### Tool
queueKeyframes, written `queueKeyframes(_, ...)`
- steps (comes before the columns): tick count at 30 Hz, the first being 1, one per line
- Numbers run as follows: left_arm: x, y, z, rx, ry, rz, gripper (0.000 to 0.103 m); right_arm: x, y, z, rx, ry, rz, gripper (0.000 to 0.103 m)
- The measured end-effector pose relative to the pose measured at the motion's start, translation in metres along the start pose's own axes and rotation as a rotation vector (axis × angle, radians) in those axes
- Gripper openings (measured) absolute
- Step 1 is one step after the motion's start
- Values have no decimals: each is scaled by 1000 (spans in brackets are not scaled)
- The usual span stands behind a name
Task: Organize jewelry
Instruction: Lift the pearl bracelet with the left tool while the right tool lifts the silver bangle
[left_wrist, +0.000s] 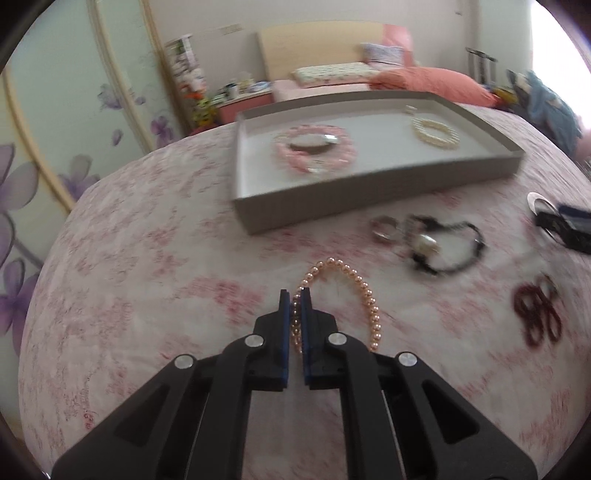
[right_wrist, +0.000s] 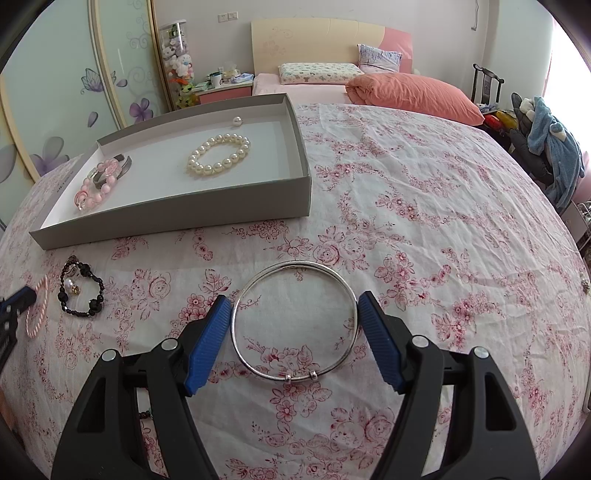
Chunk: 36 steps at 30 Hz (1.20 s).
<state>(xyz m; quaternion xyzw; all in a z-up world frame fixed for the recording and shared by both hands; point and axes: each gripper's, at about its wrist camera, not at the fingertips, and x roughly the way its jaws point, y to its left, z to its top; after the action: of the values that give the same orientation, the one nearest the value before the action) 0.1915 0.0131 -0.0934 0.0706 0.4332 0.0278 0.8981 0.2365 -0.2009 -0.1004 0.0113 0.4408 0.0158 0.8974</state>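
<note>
My left gripper (left_wrist: 294, 297) is shut on a rose-gold bead bracelet (left_wrist: 354, 284) over the floral bedspread; it also shows at the left edge of the right wrist view (right_wrist: 35, 310). My right gripper (right_wrist: 293, 302) is open, its blue pads on either side of a silver bangle (right_wrist: 295, 321) lying flat on the spread. A grey tray (left_wrist: 369, 184) (right_wrist: 184, 210) holds a pink bead bracelet (left_wrist: 314, 151) (right_wrist: 98, 184), a white pearl bracelet (left_wrist: 436, 133) (right_wrist: 218, 153) and a loose pearl (right_wrist: 236, 120).
A black bead bracelet with a pearl (left_wrist: 443, 243) (right_wrist: 79, 288), a silver ring (left_wrist: 384, 227) and a dark red bead piece (left_wrist: 535, 314) lie loose on the spread. An orange duvet (right_wrist: 413, 92) and pillows lie beyond. A chair with clothes (right_wrist: 546, 147) stands right.
</note>
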Motion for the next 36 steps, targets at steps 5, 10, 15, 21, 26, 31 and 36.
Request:
queueKeyframes(5, 9, 13, 12, -110, 17, 14, 7, 0, 0, 0, 0, 0, 0, 71)
queueKeyframes(10, 11, 17, 14, -158, 12, 2, 7, 0, 0, 0, 0, 0, 0, 71)
queueKeyframes(15, 12, 18, 14, -169, 13, -9, 7, 0, 0, 0, 0, 0, 0, 71)
queueKeyframes(21, 12, 19, 13, -164, 13, -5, 7, 0, 0, 0, 0, 0, 0, 71)
queueKeyframes(26, 13, 18, 14, -164, 14, -6, 7, 0, 0, 0, 0, 0, 0, 71)
queueKeyframes(31, 13, 18, 15, -167, 14, -10, 7, 0, 0, 0, 0, 0, 1, 71)
queueKeyframes(36, 11, 18, 13, -182, 6, -42, 7, -1, 3, -1, -1, -7, 20, 71)
